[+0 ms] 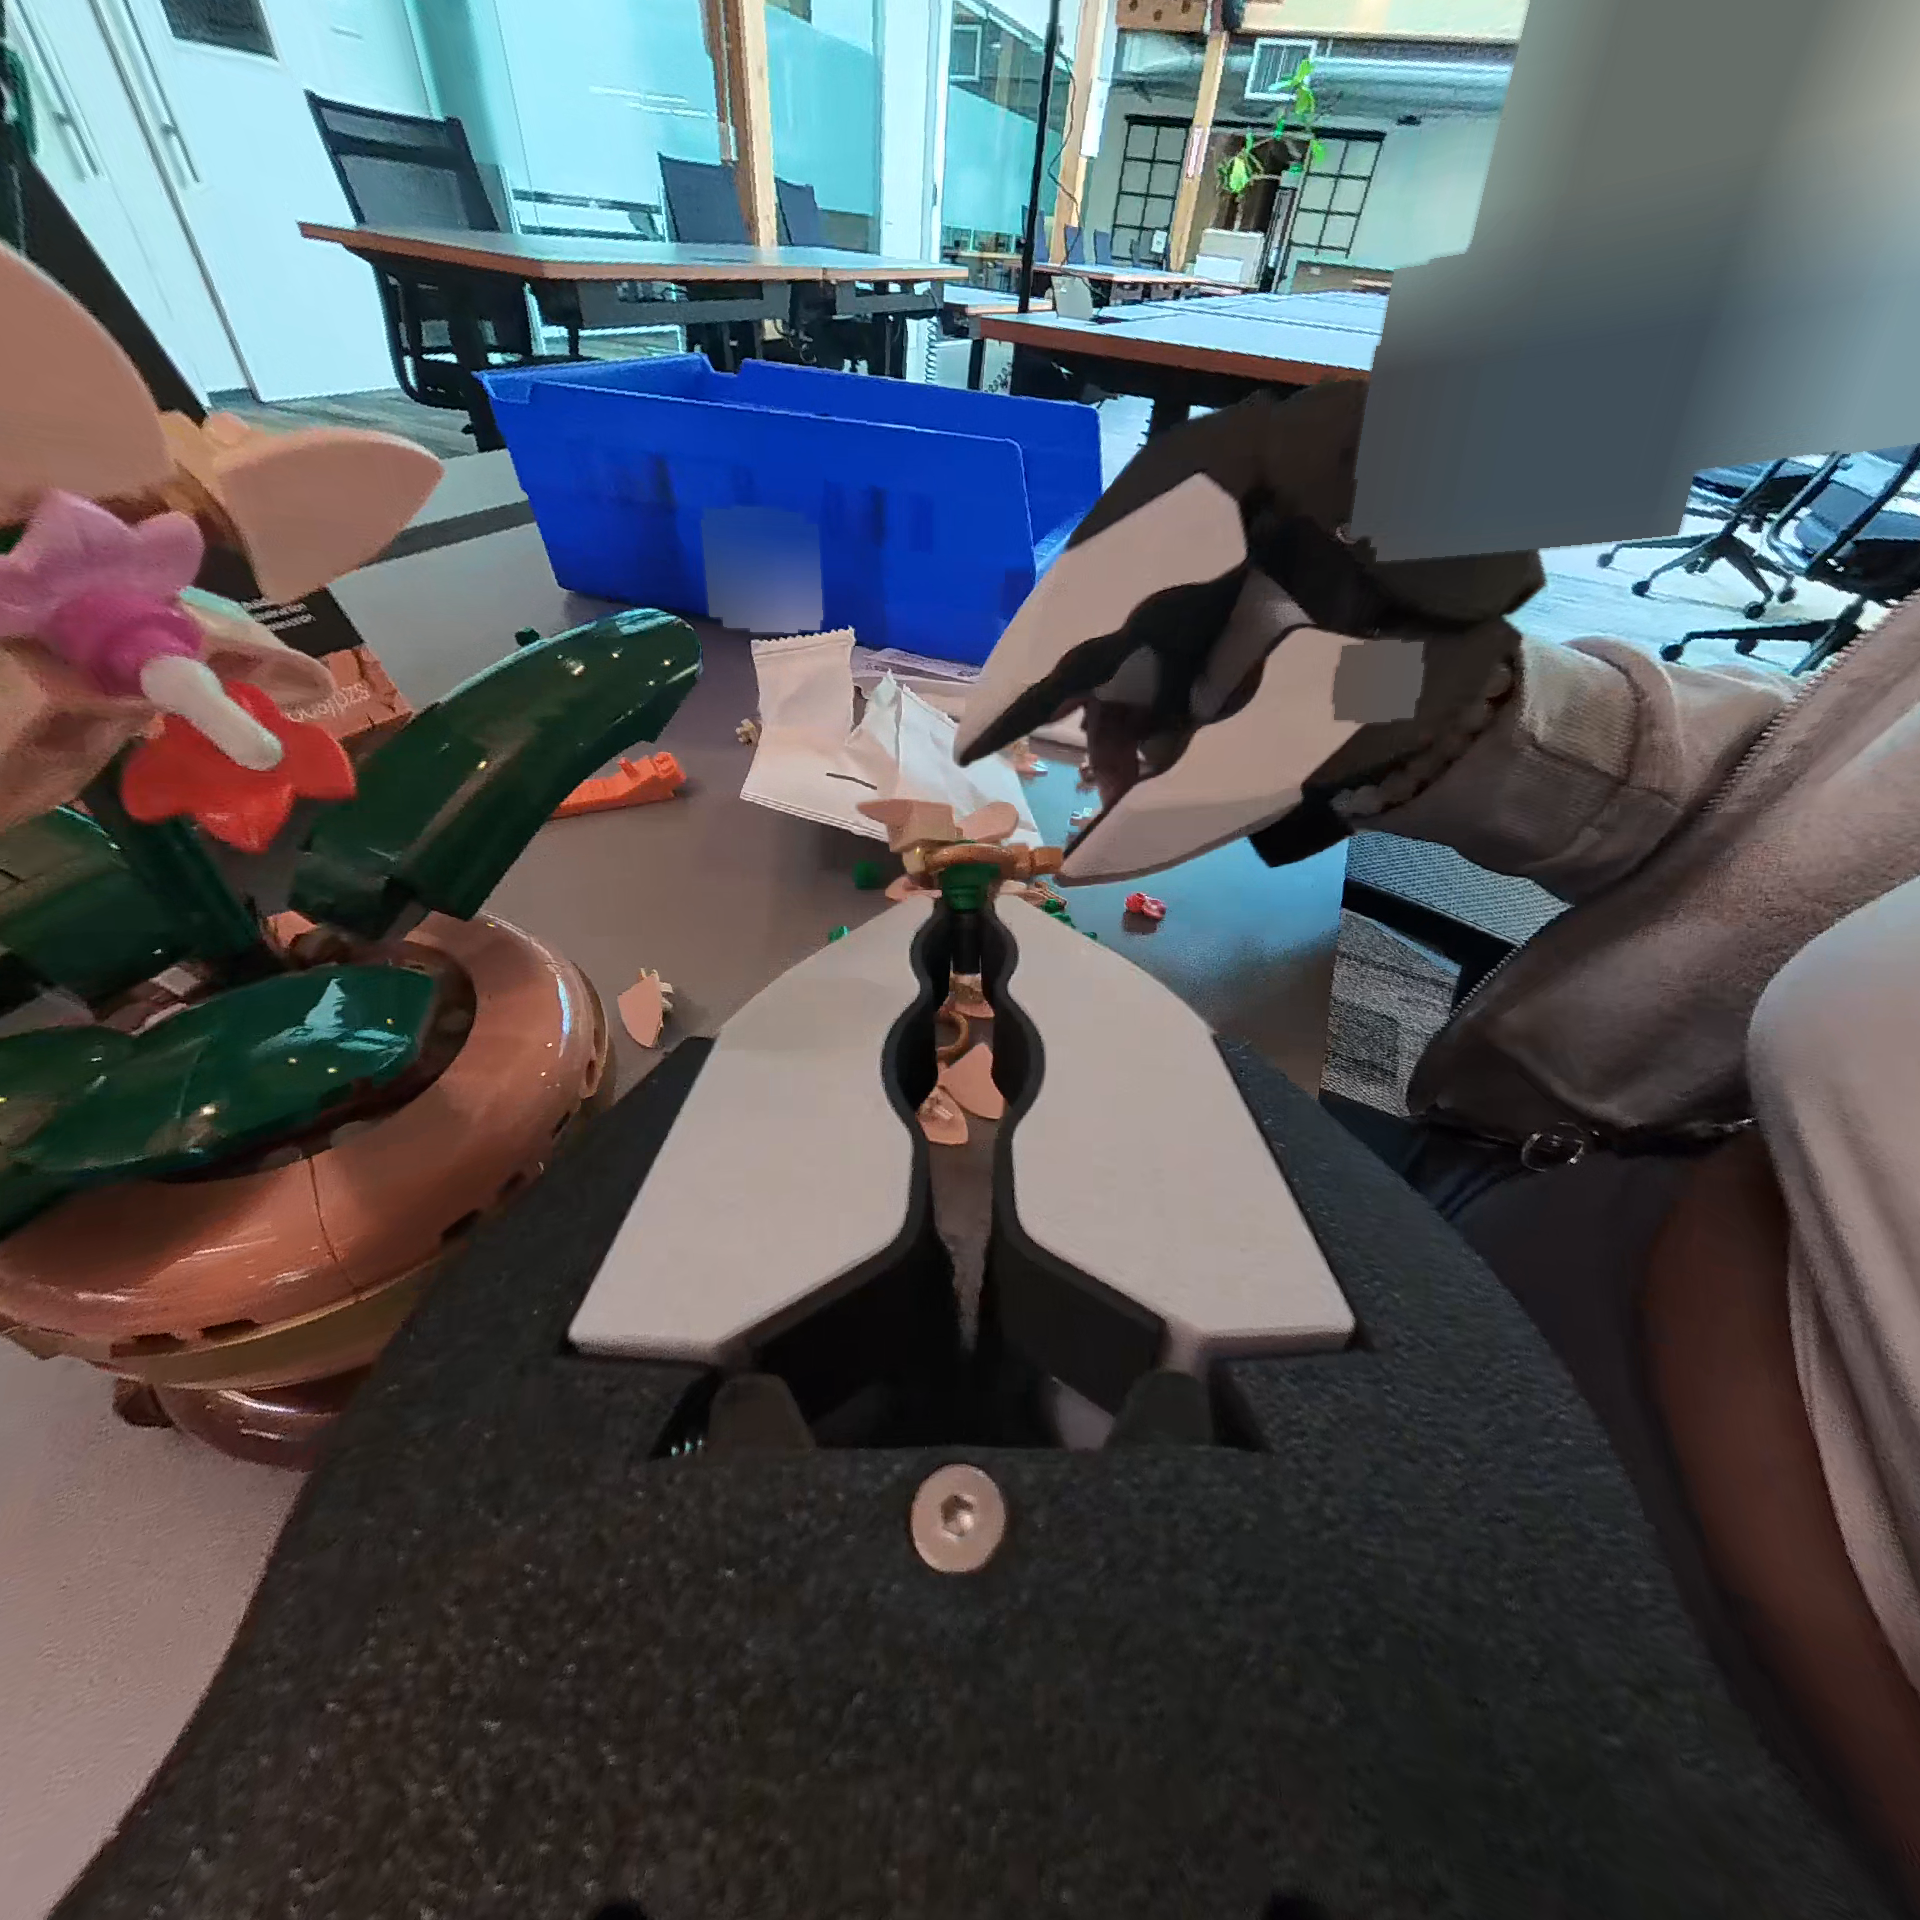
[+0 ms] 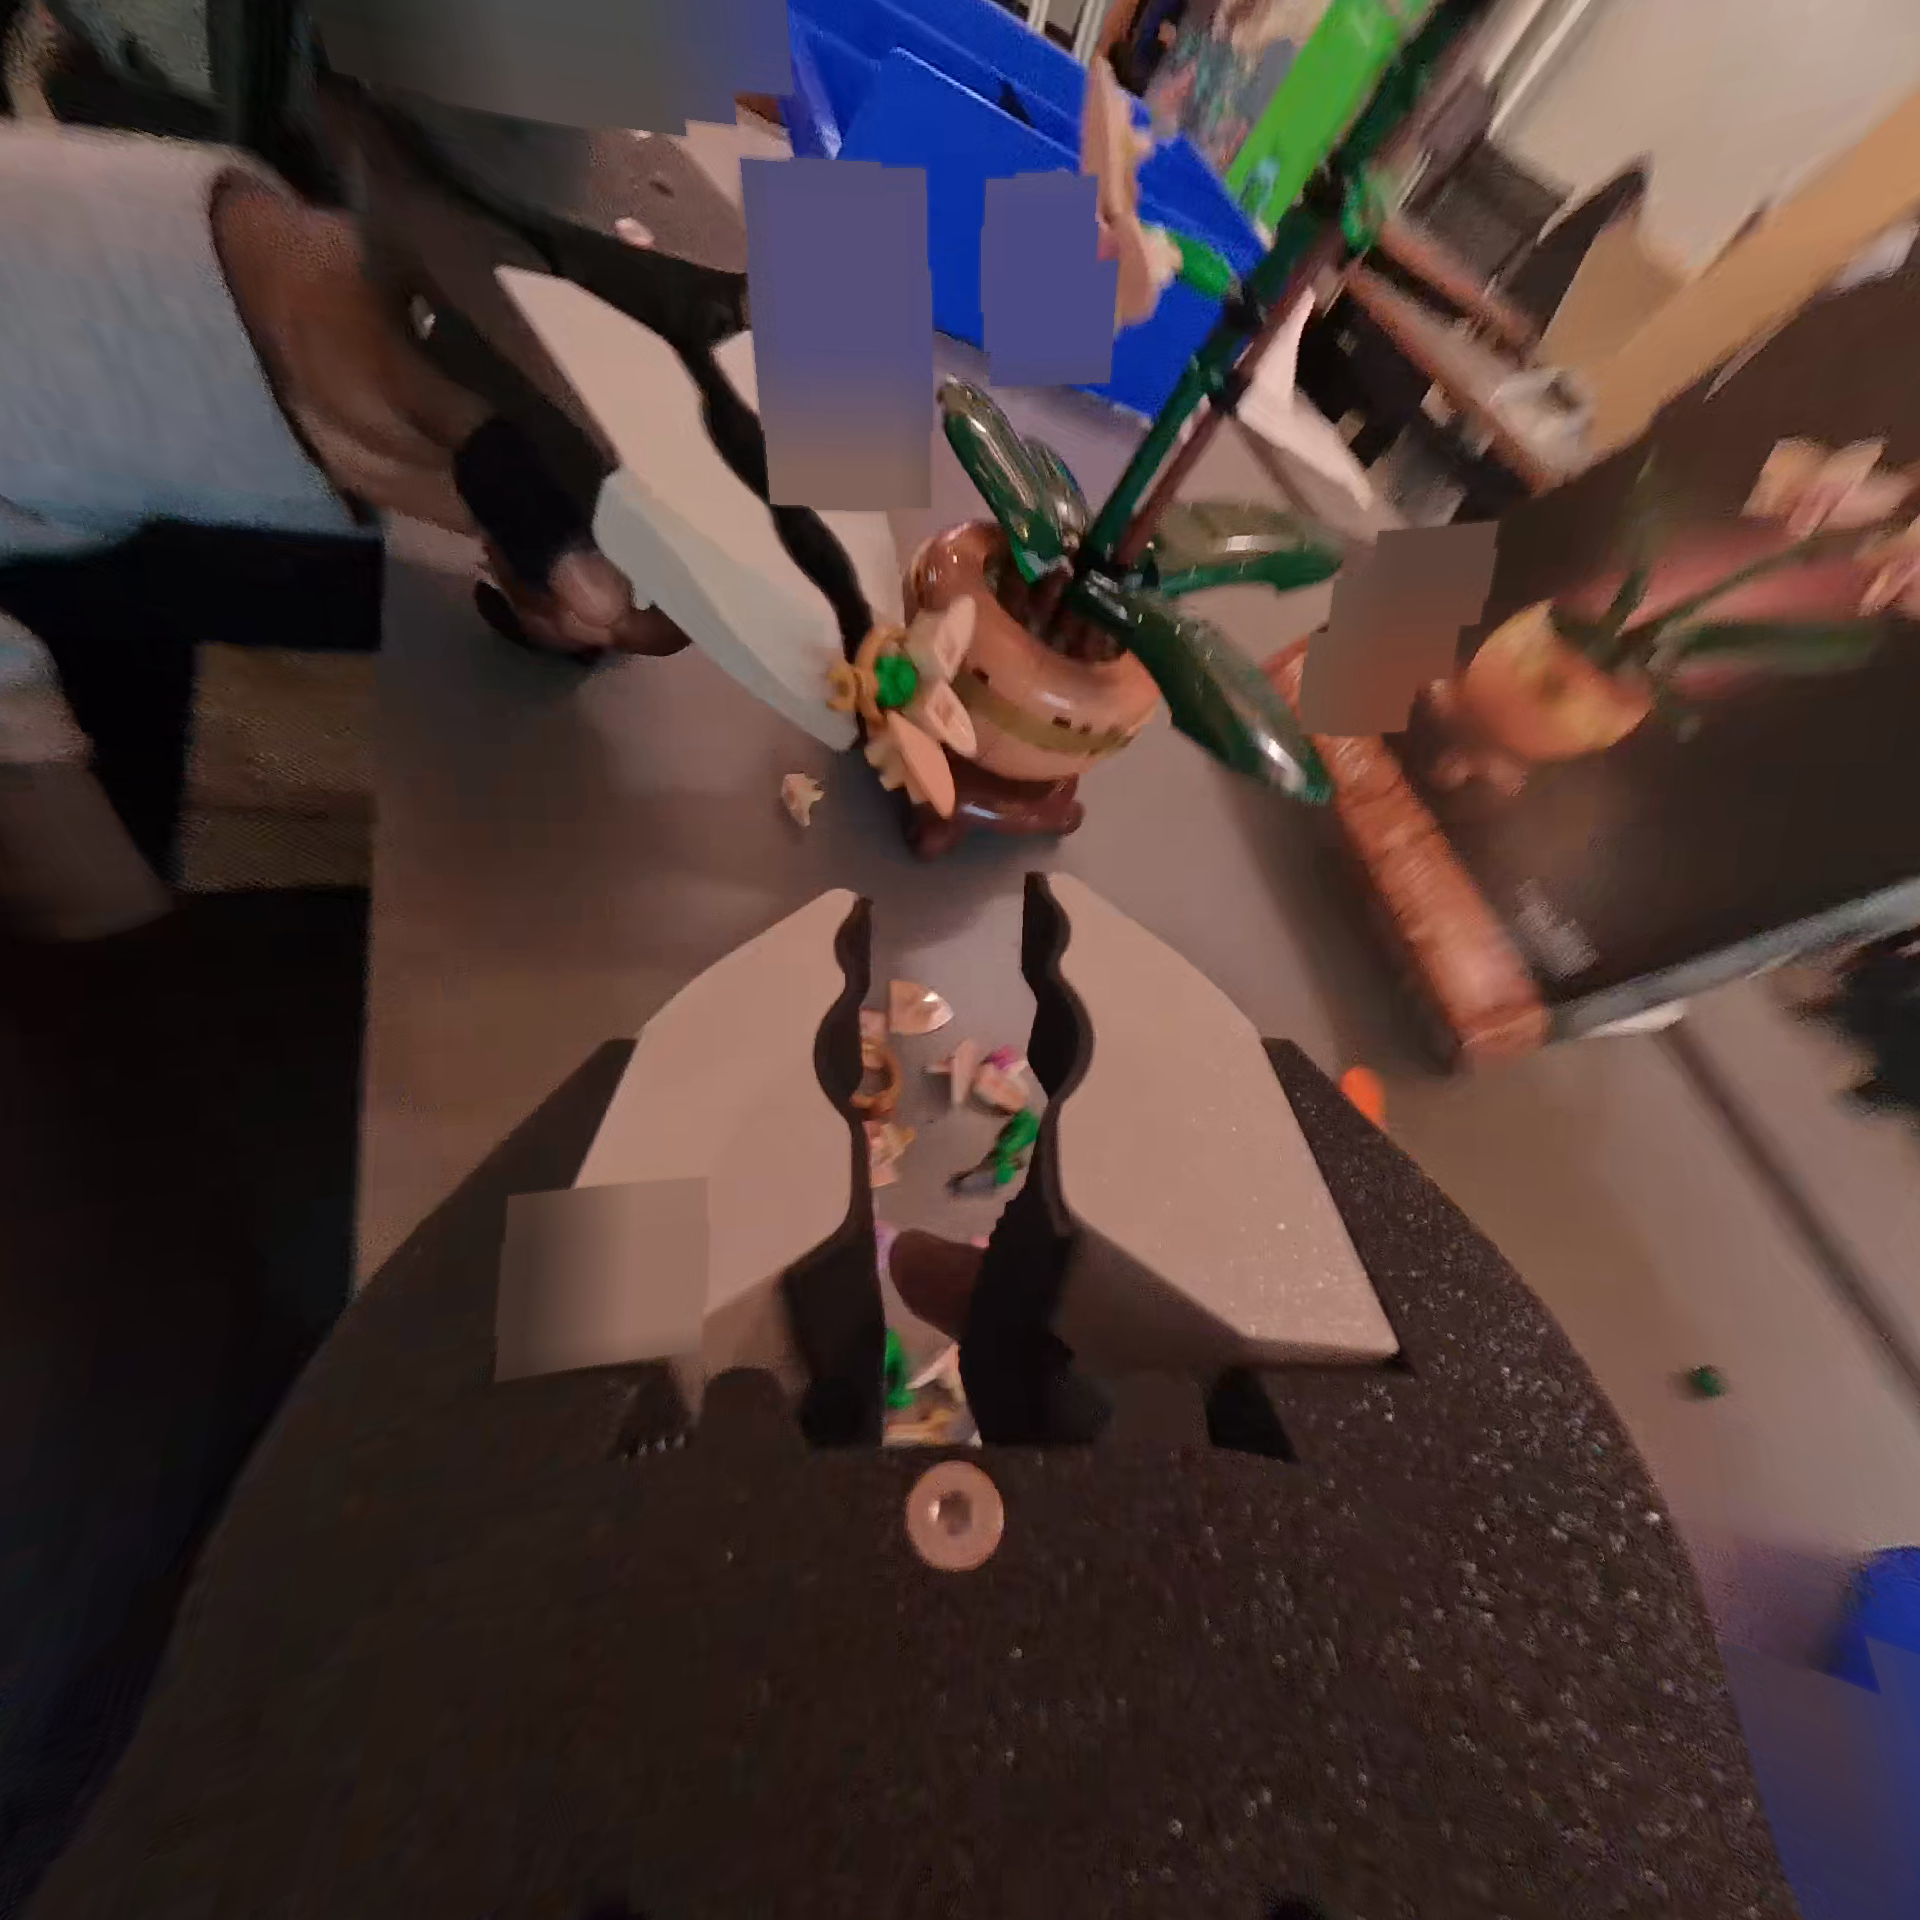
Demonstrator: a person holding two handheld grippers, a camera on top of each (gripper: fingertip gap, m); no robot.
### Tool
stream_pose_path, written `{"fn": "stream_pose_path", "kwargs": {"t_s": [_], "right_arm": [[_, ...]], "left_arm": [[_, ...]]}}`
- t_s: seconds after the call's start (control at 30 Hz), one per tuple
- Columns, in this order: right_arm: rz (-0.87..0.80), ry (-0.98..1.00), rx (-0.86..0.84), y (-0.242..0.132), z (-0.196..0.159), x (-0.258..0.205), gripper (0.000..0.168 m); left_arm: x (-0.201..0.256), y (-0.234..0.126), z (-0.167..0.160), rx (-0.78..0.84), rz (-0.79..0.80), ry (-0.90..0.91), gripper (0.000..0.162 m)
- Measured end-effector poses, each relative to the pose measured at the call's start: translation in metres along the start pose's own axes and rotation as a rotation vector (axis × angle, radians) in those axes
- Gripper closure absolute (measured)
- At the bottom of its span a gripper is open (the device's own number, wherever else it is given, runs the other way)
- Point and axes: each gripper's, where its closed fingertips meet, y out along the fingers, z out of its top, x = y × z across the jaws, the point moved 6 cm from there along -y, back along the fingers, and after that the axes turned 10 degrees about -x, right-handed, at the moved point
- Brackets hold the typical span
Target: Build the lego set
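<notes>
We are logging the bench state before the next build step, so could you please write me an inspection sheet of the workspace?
Surface: grey table, strewn with parts.
Job's things: potted lego orchid standing at left; small flower piece gripped by its green stem.
Clutter: loose petals, orange tool, white bags, blue bin, the set's box.
Grippers: left gripper shut on the flower's stem; right gripper open and empty, one tip close by the flower.
Cables: nothing seen.
Surroundings: office desks and chairs; a person's sleeve.
</notes>
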Motion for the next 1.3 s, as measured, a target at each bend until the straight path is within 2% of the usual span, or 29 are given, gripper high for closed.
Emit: {"fn": "stream_pose_path", "kwargs": {"t_s": [0.13, 0.23, 0.3, 0.4, 0.53, 0.77, 0.83, 0.93, 1.03, 1.1, 1.17, 1.23, 1.3], "right_arm": [[-0.079, -0.302, -0.018, 0.007, 0.013, -0.008, 0.141], [-0.100, -0.397, -0.060, 0.015, 0.016, -0.012, 0.153], [-0.098, -0.392, -0.078, 0.017, 0.015, -0.012, 0.159], [0.031, -0.191, -0.038, 0.015, 0.015, -0.011, 0.160], [0.309, 0.234, 0.082, 0.011, 0.013, -0.009, 0.160], [0.718, 0.776, 0.290, 0.009, 0.011, -0.003, 0.161], [0.695, 0.783, 0.283, 0.012, 0.005, -0.002, 0.161], [0.579, 0.692, 0.193, 0.015, -0.005, 0.002, 0.160], [0.395, 0.467, -0.071, 0.022, -0.023, 0.004, 0.159], [0.280, 0.311, -0.262, 0.026, -0.035, 0.003, 0.146], [0.206, 0.210, -0.379, 0.029, -0.041, 0.002, 0.132], [0.171, 0.162, -0.418, 0.030, -0.042, 0.001, 0.120], [0.152, 0.130, -0.371, 0.028, -0.038, 0.003, 0.119]], "left_arm": [[0.001, 0.002, -0.001, -0.026, -0.022, 0.003, 0.158], [0.003, 0.005, -0.002, -0.049, -0.020, 0.024, 0.158], [0.003, 0.005, -0.002, -0.052, -0.015, 0.017, 0.158], [0.005, 0.002, -0.002, -0.028, -0.039, 0.052, 0.158], [0.010, -0.001, 0.000, 0.030, -0.017, 0.191, 0.158], [0.010, -0.006, 0.008, 0.160, -0.067, 0.122, 0.158], [0.008, -0.006, 0.007, 0.149, -0.054, 0.103, 0.158], [0.003, -0.006, 0.006, 0.119, -0.004, 0.090, 0.158], [0.003, -0.003, 0.004, 0.085, 0.006, 0.094, 0.158], [0.003, -0.002, 0.004, 0.078, 0.004, 0.098, 0.158], [0.003, -0.003, 0.004, 0.079, -0.002, 0.094, 0.158], [0.002, -0.004, 0.004, 0.091, -0.008, 0.074, 0.158], [0.002, -0.006, 0.005, 0.116, -0.043, 0.029, 0.158]]}}
